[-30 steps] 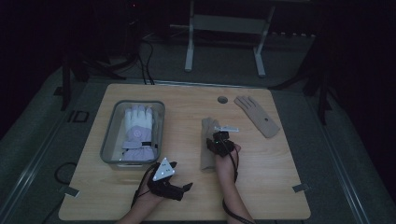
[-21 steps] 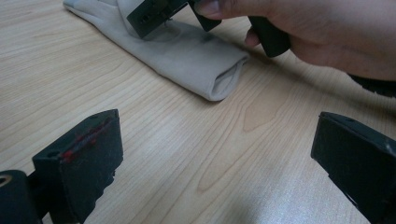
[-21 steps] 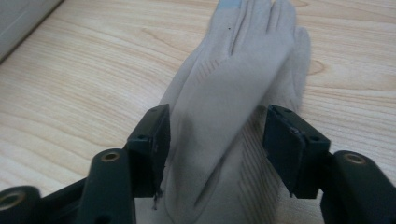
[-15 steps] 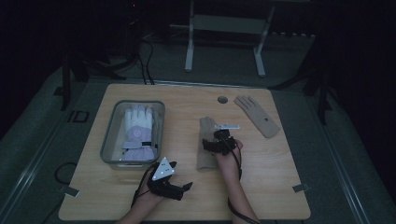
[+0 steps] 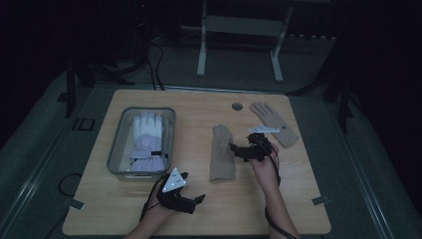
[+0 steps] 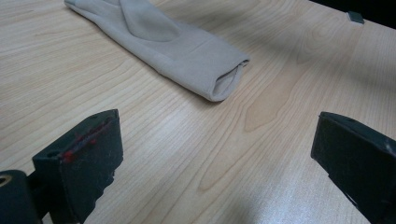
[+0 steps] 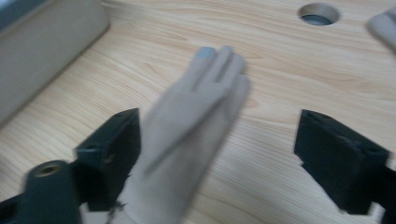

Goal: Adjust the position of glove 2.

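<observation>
The folded beige glove lies mid-table, long axis running twelve to six. The right gripper sits just at its three o'clock, jaws having just opened wide, holding nothing (nearer than the left gripper, also open and empty).

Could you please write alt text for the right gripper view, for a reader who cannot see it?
The right hand-held gripper stands open above a beige glove lying flat on the wooden table, its jaws having just been opening. A grey tray edges the upper left and a round hole sits at the top.
</observation>
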The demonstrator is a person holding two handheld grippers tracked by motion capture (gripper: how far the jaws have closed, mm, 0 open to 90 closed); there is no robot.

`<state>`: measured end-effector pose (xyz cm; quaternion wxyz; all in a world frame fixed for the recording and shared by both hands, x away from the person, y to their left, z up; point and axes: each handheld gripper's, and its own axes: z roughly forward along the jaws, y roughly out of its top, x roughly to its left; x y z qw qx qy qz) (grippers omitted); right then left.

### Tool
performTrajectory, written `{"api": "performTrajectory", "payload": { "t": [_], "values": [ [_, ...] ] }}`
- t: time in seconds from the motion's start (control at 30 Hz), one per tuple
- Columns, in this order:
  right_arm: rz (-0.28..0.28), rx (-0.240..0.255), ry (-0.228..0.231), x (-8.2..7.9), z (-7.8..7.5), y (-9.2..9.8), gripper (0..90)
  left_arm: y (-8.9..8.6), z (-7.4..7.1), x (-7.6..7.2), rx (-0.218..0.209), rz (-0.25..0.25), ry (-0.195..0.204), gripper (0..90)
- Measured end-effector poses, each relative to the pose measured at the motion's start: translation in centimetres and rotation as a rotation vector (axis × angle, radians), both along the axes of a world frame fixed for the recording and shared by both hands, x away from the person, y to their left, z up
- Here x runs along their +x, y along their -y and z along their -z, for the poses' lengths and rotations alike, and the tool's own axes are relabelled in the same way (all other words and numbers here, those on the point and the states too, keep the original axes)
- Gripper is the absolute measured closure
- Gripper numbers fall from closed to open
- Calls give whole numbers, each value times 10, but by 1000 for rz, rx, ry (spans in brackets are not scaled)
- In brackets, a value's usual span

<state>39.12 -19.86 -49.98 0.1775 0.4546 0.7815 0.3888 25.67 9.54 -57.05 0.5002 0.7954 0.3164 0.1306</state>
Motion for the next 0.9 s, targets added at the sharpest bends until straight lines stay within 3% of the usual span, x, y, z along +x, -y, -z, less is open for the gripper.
{"api": "performTrajectory", "payload": {
  "t": [0.1,0.2,0.23,0.3,0.4,0.57,0.73,0.8,0.9],
  "values": [
    [18,37,-33,5,-4,27,228,0,0,0,2,1,-3,27],
    [14,48,-34,8,-6,45,110,0,0,0,1,1,-4,27],
    [4,67,-27,9,-7,50,107,0,0,0,-1,2,-4,26],
    [26,35,-22,12,-7,57,107,0,0,1,-2,2,-5,27],
    [42,20,-14,18,-7,70,179,0,0,1,-4,2,-6,27],
    [81,-15,33,34,-9,98,385,0,1,0,-5,1,-7,26],
    [109,-74,38,54,-8,119,470,0,1,0,-7,6,-9,27],
    [116,-72,32,64,-8,126,509,1,1,0,-3,9,-6,26],
    [125,-94,19,80,-3,132,503,2,0,0,-4,12,-6,26]
  ]
}}
